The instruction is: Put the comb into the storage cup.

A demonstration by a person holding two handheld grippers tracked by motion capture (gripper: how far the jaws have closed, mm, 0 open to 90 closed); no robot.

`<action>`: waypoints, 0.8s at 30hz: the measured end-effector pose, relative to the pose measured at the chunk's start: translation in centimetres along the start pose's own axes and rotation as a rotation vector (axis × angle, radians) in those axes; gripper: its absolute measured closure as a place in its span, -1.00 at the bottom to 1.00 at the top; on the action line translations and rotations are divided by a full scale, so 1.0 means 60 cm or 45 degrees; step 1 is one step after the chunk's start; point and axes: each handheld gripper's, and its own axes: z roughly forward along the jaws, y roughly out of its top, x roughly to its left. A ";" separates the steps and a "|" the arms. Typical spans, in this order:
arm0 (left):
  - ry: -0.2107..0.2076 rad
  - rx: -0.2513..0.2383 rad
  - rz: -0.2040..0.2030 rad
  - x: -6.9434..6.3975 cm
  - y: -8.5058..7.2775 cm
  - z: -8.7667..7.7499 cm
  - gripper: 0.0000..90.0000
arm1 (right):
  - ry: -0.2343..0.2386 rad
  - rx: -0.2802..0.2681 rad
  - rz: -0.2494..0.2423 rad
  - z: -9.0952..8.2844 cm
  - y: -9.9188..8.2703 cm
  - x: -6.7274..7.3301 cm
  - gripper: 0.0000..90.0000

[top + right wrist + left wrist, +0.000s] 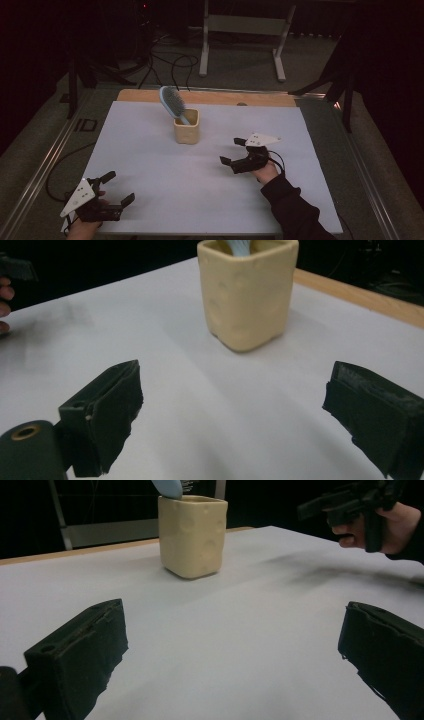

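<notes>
A white table (pixel 150 200) takes up the middle of the high view. Just above centre stands a cream cup (pixel 186 127) with a brush (pixel 172 102) in it, handle down, long axis leaning toward the upper left. The right gripper (pixel 235 151), right of centre, is much the nearer; the cup lies up and left of its wide, empty jaws. The left gripper (pixel 120 187), in the lower left corner, is likewise wide and empty, well apart from the cup.
</notes>
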 end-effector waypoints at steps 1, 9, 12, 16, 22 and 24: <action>0.000 0.001 0.001 0.000 0.000 0.000 -1.00 | 0.000 0.001 0.004 -0.005 -0.004 -0.001 -0.82; 0.000 0.002 0.000 0.000 0.000 0.000 -1.00 | -0.020 0.008 0.027 -0.051 -0.036 0.002 -0.83; 0.000 0.002 -0.001 0.000 0.000 0.000 -1.00 | -0.036 0.006 0.025 -0.070 -0.045 0.007 -0.82; -0.001 0.003 0.000 0.001 0.000 0.001 -1.00 | -0.054 0.009 0.030 -0.089 -0.055 0.010 -0.82; -0.002 0.001 -0.001 0.001 0.000 0.000 -1.00 | -0.107 0.011 0.074 -0.122 -0.081 0.010 -0.82; -0.001 0.001 -0.002 0.001 0.000 0.000 -1.00 | -0.132 0.023 0.093 -0.133 -0.097 0.008 -0.82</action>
